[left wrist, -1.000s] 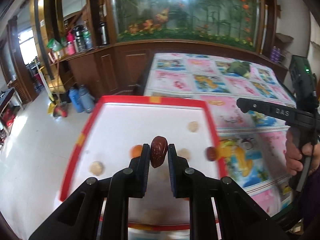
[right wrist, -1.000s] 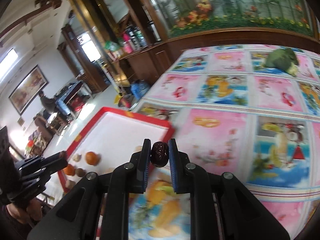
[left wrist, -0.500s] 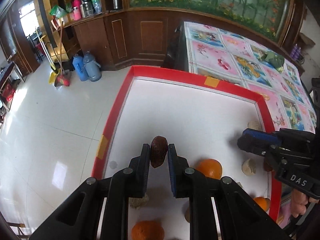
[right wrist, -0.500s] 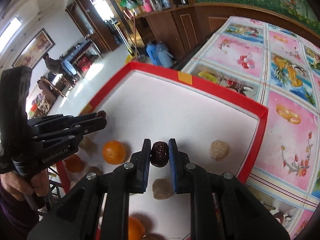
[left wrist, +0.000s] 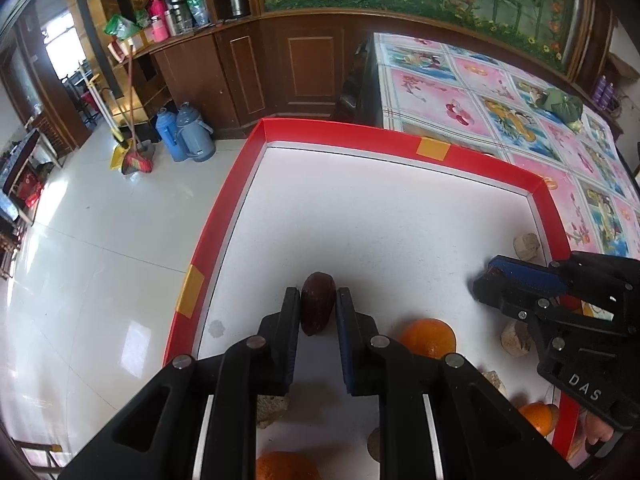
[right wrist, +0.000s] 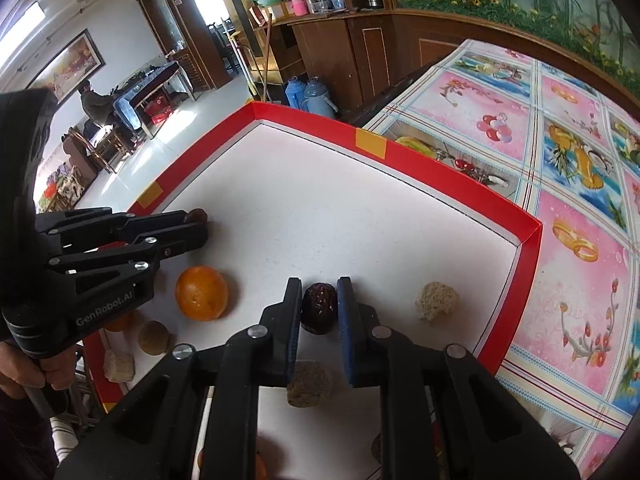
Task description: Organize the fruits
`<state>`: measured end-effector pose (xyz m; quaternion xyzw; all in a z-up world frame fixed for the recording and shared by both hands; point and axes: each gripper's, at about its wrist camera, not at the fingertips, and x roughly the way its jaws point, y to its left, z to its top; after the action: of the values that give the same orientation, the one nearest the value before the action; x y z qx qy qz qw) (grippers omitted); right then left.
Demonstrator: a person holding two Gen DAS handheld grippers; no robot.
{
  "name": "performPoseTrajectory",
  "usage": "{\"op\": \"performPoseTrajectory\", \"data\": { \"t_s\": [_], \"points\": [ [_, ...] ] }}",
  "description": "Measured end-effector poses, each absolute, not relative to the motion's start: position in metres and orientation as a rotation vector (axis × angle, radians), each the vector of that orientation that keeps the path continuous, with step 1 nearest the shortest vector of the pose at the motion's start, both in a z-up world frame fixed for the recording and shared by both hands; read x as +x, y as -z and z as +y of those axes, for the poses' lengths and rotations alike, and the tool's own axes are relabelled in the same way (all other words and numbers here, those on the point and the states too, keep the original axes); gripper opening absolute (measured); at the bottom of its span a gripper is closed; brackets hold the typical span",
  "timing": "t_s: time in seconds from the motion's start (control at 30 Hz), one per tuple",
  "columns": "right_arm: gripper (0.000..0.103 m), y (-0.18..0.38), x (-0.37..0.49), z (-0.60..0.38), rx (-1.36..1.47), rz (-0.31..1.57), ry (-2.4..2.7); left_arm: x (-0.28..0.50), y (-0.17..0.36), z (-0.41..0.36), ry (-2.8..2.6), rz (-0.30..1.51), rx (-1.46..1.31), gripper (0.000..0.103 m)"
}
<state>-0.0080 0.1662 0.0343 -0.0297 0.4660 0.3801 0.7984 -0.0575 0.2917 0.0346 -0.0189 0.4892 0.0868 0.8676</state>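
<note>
The tray point(right wrist: 530, 240) lies on the surface point(right wrist: 576, 216), at its left end. In the tray, an orange point(right wrist: 202, 293) sits left of the date point(right wrist: 318, 307); one lump point(right wrist: 436, 301) lies right, another point(right wrist: 310, 384) nearer.

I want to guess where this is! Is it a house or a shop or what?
Probably a big room in a home, maybe a family eating place. There is a table with a picture tablecloth, a wooden cabinet with flasks on top, and a broom by two thermos jugs.
</note>
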Motion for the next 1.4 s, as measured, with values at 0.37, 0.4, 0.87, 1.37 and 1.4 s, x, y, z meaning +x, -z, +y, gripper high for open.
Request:
{"op": "performPoseTrajectory", "data": {
  "t_s": [0.37,0.4,0.87,1.37,1.4],
  "points": [
    [0.039,-0.068,-0.033,0.126,0.091,0.894,-0.803,-0.128,-0.083,0.261,-0.378,0.815,0.013,0.061],
    [0.045,-0.073,-0.038,0.119,0.101,0.870,-0.784,-0.138,-0.090,0.258,-0.390,0.788,0.012,0.064],
    [0.079,-0.119,-0.138,0.056,0.049,0.650,-0.685,-0.223,-0.134,0.220,-0.464,0.547,0.010,0.084],
    [0.103,-0.137,-0.180,0.038,0.075,0.528,-0.636,-0.263,-0.146,0.215,-0.603,0.425,0.008,0.103],
    [0.103,-0.139,-0.182,0.037,0.084,0.529,-0.635,-0.264,-0.147,0.214,-0.605,0.422,0.017,0.103]
  ]
}}
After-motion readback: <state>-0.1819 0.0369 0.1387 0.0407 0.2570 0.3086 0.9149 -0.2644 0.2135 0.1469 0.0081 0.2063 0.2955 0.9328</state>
